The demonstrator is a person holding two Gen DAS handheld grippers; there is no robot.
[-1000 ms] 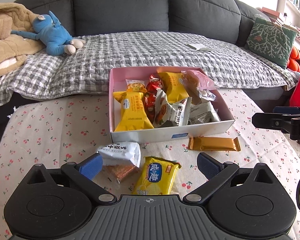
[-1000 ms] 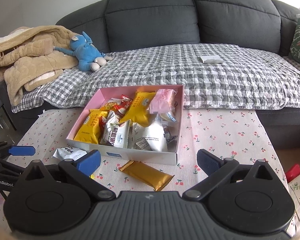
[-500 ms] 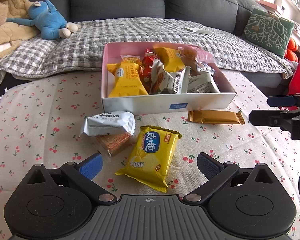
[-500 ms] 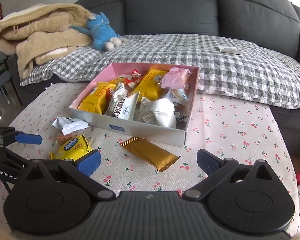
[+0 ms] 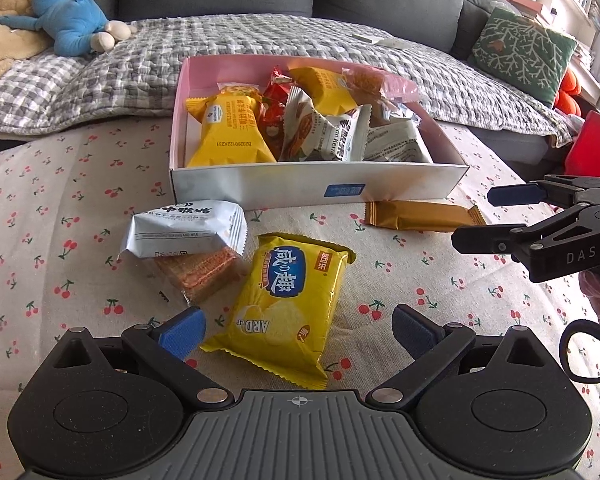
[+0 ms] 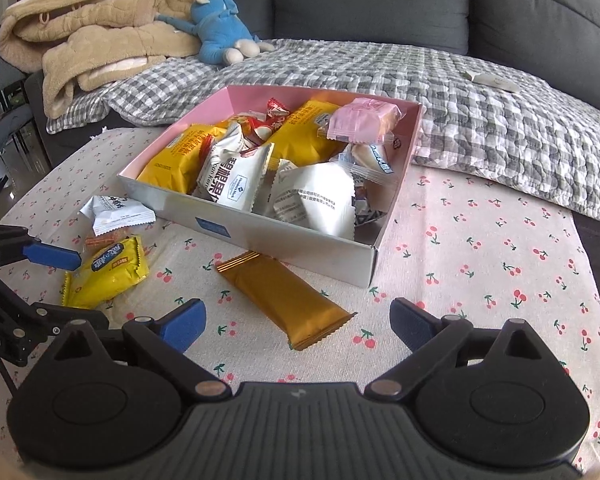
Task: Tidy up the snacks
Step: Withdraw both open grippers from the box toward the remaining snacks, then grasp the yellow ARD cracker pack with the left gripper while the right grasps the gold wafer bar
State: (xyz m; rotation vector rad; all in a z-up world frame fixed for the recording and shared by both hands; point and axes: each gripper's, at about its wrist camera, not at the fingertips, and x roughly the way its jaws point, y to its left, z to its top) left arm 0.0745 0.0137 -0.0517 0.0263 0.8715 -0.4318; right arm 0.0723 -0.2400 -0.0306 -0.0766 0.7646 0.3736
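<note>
A pink-lined white box [image 5: 400, 184] [image 6: 300, 248] holds several snack packs. On the cherry-print cloth in front of it lie a yellow chip bag [image 5: 284, 304] [image 6: 108, 272], a white pack [image 5: 184, 232] [image 6: 116, 216] over an orange wafer pack [image 5: 200, 272], and a gold bar [image 5: 420, 216] [image 6: 284, 300]. My left gripper [image 5: 296, 332] is open, its fingers astride the yellow bag's near end. My right gripper [image 6: 296, 328] is open, just short of the gold bar; it also shows in the left wrist view [image 5: 496, 216].
A grey sofa with a checked blanket [image 6: 460, 92] lies behind the table. A blue plush toy [image 5: 72, 20] [image 6: 220, 32] and a beige coat [image 6: 92, 36] lie on it at the left. A green cushion [image 5: 524, 52] is at the right.
Both grippers have moved forward and down toward the table. The left one now has the yellow bag between its fingers; the right one has closed in on the gold bar.
</note>
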